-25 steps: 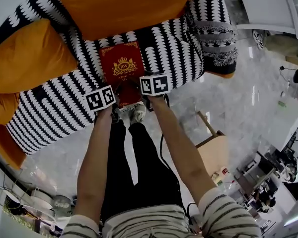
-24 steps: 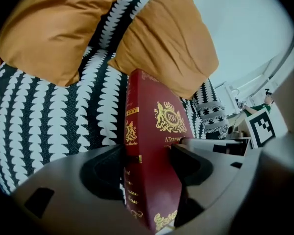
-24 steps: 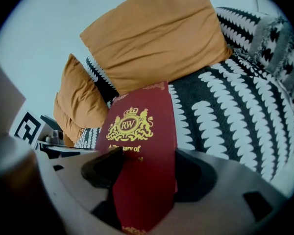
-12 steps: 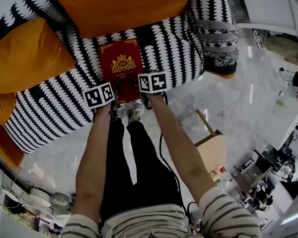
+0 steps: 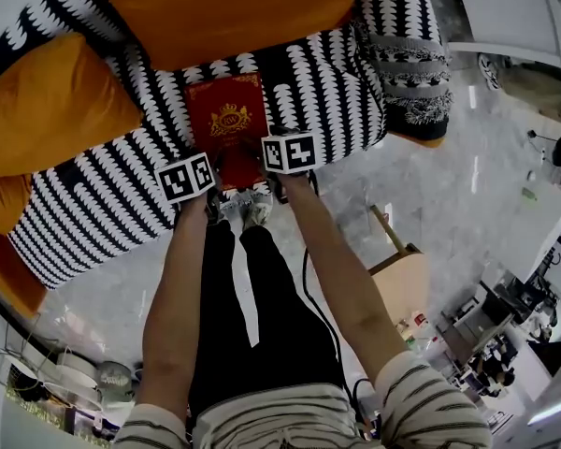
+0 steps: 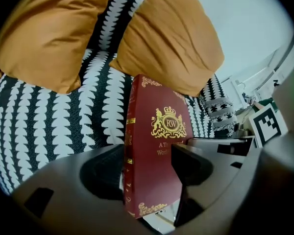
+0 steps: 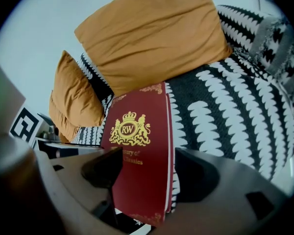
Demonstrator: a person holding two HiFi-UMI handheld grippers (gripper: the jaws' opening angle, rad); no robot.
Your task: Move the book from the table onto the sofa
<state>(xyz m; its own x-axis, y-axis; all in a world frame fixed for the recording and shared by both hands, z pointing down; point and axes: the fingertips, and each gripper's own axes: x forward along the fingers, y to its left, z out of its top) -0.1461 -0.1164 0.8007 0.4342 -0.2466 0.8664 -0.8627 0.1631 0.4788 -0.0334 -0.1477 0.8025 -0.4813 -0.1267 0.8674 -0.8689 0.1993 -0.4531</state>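
Observation:
A dark red book [image 5: 226, 118] with a gold crest lies flat over the seat of the black-and-white patterned sofa [image 5: 103, 195], its near end at the seat's front edge. Whether it rests on the fabric I cannot tell. My left gripper [image 5: 210, 183] is shut on the book's near left corner, my right gripper [image 5: 266, 171] on the near right corner. In the left gripper view the book [image 6: 157, 131] stands between the jaws of the left gripper [image 6: 154, 180]. In the right gripper view the book [image 7: 139, 141] is clamped by the right gripper [image 7: 139, 180].
Orange cushions lean on the sofa's back [image 5: 224, 7] and left side [image 5: 47, 106]. A knitted throw [image 5: 407, 73] hangs over the right armrest. Grey marble floor lies below, with a wooden stool [image 5: 407, 274] at right and a glass table [image 5: 56, 377] at lower left.
Both grippers and the book have moved slightly farther over the sofa seat, toward the back cushion. Both stay clamped on it.

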